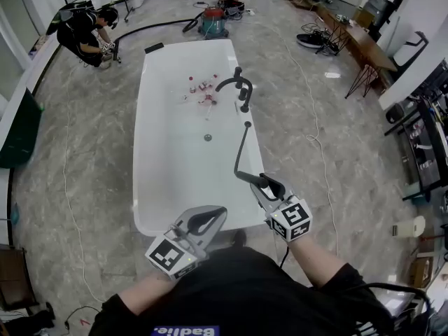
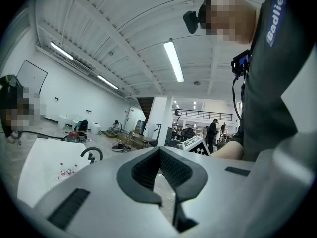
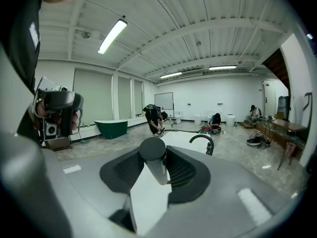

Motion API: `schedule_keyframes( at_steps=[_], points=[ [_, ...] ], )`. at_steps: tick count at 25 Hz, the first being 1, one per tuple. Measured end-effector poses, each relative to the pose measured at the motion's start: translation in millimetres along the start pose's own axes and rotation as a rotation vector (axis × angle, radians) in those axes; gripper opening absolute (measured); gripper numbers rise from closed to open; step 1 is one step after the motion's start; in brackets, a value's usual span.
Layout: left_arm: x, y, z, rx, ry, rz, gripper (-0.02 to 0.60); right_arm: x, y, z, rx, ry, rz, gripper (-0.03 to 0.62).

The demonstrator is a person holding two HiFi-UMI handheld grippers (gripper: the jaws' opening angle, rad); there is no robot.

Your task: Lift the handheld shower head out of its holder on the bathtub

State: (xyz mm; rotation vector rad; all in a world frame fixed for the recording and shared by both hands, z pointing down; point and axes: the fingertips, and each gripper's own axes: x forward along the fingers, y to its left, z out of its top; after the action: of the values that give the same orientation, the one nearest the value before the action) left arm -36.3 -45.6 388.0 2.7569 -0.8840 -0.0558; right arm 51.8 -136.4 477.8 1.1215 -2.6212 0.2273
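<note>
Grey marbled floor [image 1: 91, 159] in a large white hall. White bathtub [image 1: 157, 187] at centre frame, black faucet [image 1: 238, 84] on its right rim. Shirt [image 2: 277, 19] print reads "Badlie". Right claw [image 1: 264, 183], partly open, grips the shower head [image 3: 154, 158] near the tub's lower-right rim. Left claw [image 1: 221, 213] is closed and empty. Hose [image 1: 241, 149] shows in head view only; whiteboard [image 3: 164, 101] in right gripper view only.

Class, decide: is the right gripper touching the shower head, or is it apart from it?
Touching. The right gripper view shows the shower head clamped between the jaws of the right gripper.
</note>
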Motion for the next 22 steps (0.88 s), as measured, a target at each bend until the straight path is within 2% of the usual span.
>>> schedule_keyframes(
  at_steps=[5,17,22],
  points=[
    [0,-2,-3,-0.008,0.001,-0.013,0.0,-14,29,2,0.044,-0.027,0.027,0.132],
    [3,-9,-1,-0.028,0.009,-0.035,0.0,-42,76,39,-0.018,-0.086,0.144,0.135],
    [7,-9,-5,-0.035,0.023,-0.038,0.0,-41,77,38,-0.025,-0.08,0.148,0.137]
  ],
)
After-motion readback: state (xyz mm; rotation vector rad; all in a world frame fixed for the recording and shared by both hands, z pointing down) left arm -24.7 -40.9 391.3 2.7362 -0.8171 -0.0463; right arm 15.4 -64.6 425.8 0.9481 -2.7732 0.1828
